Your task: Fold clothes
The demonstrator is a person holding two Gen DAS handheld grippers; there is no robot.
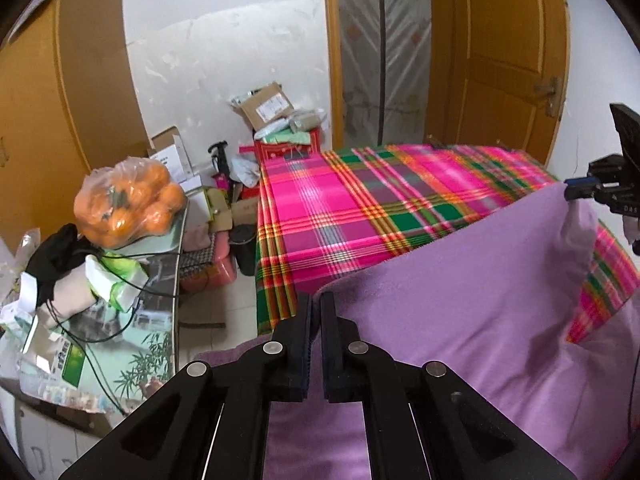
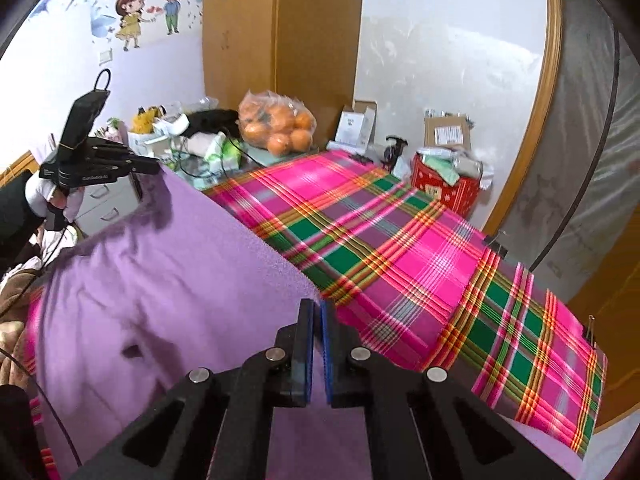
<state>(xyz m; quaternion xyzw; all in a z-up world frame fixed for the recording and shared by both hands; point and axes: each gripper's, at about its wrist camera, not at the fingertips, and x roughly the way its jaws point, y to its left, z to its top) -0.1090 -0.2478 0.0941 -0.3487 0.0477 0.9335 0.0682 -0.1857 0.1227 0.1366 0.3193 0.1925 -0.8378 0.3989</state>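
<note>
**Purple garment raised above plaid-covered bed**

A purple garment (image 1: 460, 300) is held up by its top edge over a bed spread with a pink-and-green plaid sheet (image 2: 400, 248). The left tongs (image 1: 316, 300) are clenched on one corner, the right tongs (image 2: 316, 308) on the other. A bag of oranges (image 1: 128, 204) is seen on the cluttered desk (image 1: 160, 320) beside the bed.

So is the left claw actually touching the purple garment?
Touching. The left wrist view shows the left claw shut on the purple garment, its edge pinched between the pads.
</note>
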